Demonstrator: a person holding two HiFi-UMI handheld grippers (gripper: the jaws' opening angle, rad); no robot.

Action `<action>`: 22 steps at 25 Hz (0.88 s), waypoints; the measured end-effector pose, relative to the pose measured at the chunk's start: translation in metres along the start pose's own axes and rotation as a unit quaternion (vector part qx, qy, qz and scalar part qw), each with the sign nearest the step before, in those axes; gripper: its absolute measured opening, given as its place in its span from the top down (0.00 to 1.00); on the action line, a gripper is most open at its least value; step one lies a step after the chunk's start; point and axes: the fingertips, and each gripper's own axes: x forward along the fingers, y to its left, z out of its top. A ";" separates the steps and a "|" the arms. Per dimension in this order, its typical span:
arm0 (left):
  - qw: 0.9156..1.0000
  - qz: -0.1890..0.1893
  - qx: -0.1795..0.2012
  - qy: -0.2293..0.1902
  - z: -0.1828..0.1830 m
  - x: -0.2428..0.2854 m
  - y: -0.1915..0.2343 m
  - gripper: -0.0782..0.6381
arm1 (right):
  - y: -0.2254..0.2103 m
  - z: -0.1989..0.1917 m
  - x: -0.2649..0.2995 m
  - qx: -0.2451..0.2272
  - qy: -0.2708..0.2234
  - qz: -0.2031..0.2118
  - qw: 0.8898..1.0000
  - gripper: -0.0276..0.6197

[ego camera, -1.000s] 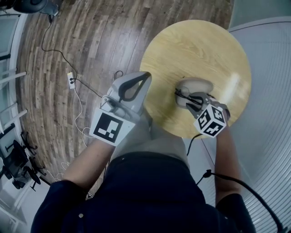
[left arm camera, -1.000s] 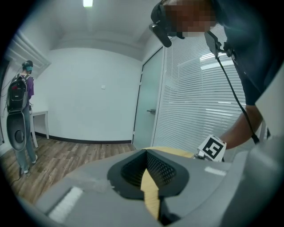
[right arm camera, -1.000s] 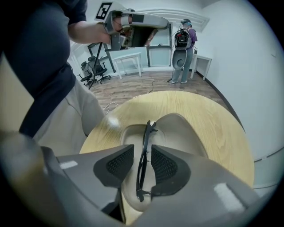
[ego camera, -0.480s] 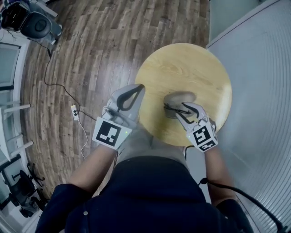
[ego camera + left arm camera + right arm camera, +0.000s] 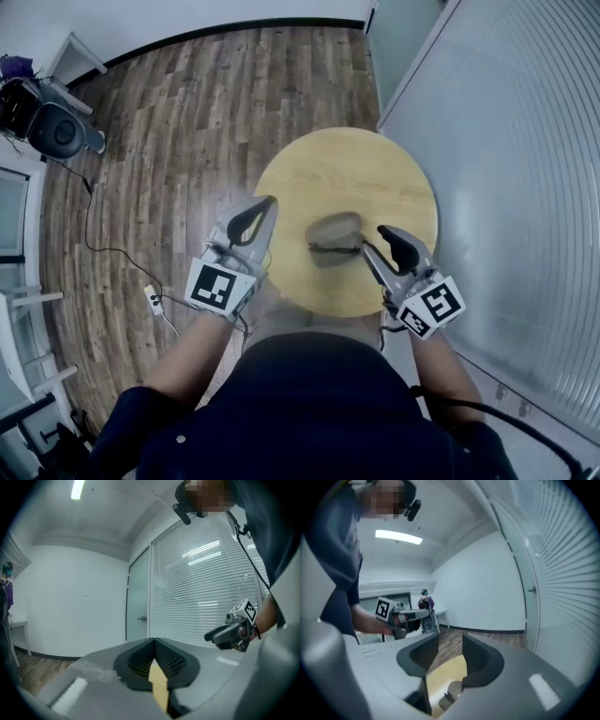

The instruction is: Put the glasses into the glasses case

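Observation:
The tan glasses case [image 5: 333,234] lies open on the round wooden table [image 5: 375,178], with the dark glasses [image 5: 327,249] lying in it. My right gripper [image 5: 384,236] hangs above the table just right of the case, open, with nothing between its jaws. In the right gripper view [image 5: 450,641] the case [image 5: 451,700] shows far below through the gap. My left gripper [image 5: 266,202] is held over the table's left edge, apart from the case. In the left gripper view [image 5: 153,641] its jaw tips meet and hold nothing.
A wall of white blinds [image 5: 525,187] runs close along the table's right side. On the wooden floor at the left lie a cable with a power strip [image 5: 150,298], and dark equipment [image 5: 52,127] stands by the far left wall. A person [image 5: 424,599] stands far off.
Both grippers have lifted away from the table. The right gripper has come off the case and opened its jaws. The case stays on the table, now seen from higher up.

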 end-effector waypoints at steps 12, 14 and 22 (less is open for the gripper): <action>0.998 -0.016 0.037 -0.051 0.077 -0.002 -0.046 0.89 | -0.042 0.076 -0.096 0.050 -0.128 -0.076 0.988 0.73; 0.997 -0.014 0.041 -0.057 0.086 -0.004 -0.049 0.89 | -0.043 0.084 -0.105 0.045 -0.141 -0.084 0.985 0.84; 0.997 -0.008 0.045 -0.067 0.101 -0.014 -0.049 0.89 | -0.044 0.066 -0.109 0.047 -0.149 -0.099 0.983 0.94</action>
